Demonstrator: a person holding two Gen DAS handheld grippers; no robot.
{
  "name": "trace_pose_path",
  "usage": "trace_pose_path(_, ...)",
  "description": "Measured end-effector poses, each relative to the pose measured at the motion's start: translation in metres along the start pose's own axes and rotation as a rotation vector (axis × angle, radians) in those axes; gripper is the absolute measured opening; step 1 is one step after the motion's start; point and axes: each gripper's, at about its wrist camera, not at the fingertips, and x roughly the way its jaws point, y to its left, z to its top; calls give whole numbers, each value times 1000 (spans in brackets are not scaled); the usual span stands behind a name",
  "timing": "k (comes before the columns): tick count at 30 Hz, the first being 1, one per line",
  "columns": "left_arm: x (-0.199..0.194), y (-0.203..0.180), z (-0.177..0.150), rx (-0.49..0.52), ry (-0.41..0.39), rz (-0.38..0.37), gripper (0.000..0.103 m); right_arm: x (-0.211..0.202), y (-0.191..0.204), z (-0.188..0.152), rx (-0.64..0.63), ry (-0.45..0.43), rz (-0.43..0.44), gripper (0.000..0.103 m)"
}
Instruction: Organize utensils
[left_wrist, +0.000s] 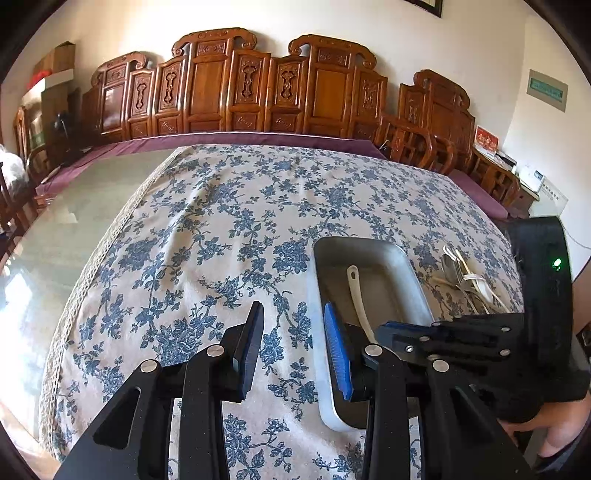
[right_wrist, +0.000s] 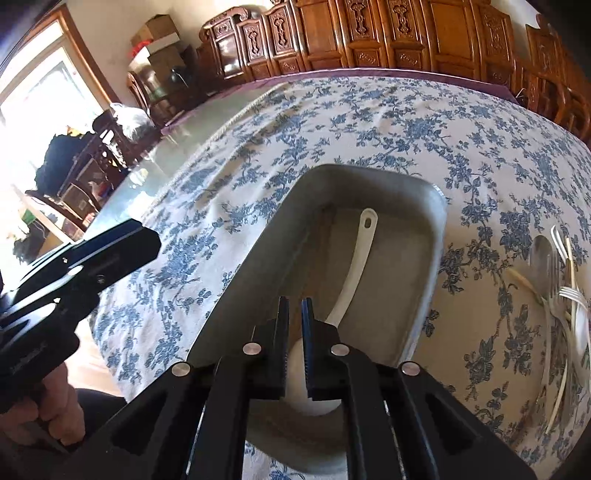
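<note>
A grey metal tray lies on the blue-flowered tablecloth. In it rests a white spoon, handle pointing away. My right gripper hangs over the tray's near end, jaws almost together on the spoon's bowl, which shows white in the narrow gap. My left gripper stands open over the cloth by the tray's left rim, with nothing between its fingers. A pile of metal forks and spoons lies on the cloth to the right of the tray.
The tablecloth covers only part of the glass-topped table, which is bare to the left. Carved wooden chairs line the far side. A person's hand holds the left gripper's handle.
</note>
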Motion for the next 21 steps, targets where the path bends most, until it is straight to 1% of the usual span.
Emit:
trace_pose_path(2,-2,-4,0,0,-3,-8,32,-16,-7,-1,-9,-29,5,9)
trace_pose_path(4,-3,-9,0,-4,-3,-21,33,-33,-17,-4,-29,-57,-13,9)
trace_pose_path(6,-3,-18,1,1,-7,-34,34,-52,-34,-7,-42,-81,-48,9)
trace_pose_path(10,-1,-40,3,26,-9,-42,44,-81,-82,-19,-48,-93,-164,11)
trace_pose_path(11,1,-45,3,28,-7,-45,49,-84,-92,-21,-41,-92,-186,11)
trace_pose_path(12,2,-50,4,32,-7,-48,52,-89,-106,-24,-30,-89,-207,14)
trace_pose_path(14,5,-58,4,41,-4,-47,52,-93,-127,-30,-14,-84,-228,18)
trace_pose_path(16,9,-67,3,51,3,-47,52,-92,-145,-35,-1,-74,-246,25)
trace_pose_path(21,13,-84,0,70,15,-58,52,-82,-165,-42,-9,-57,-286,26)
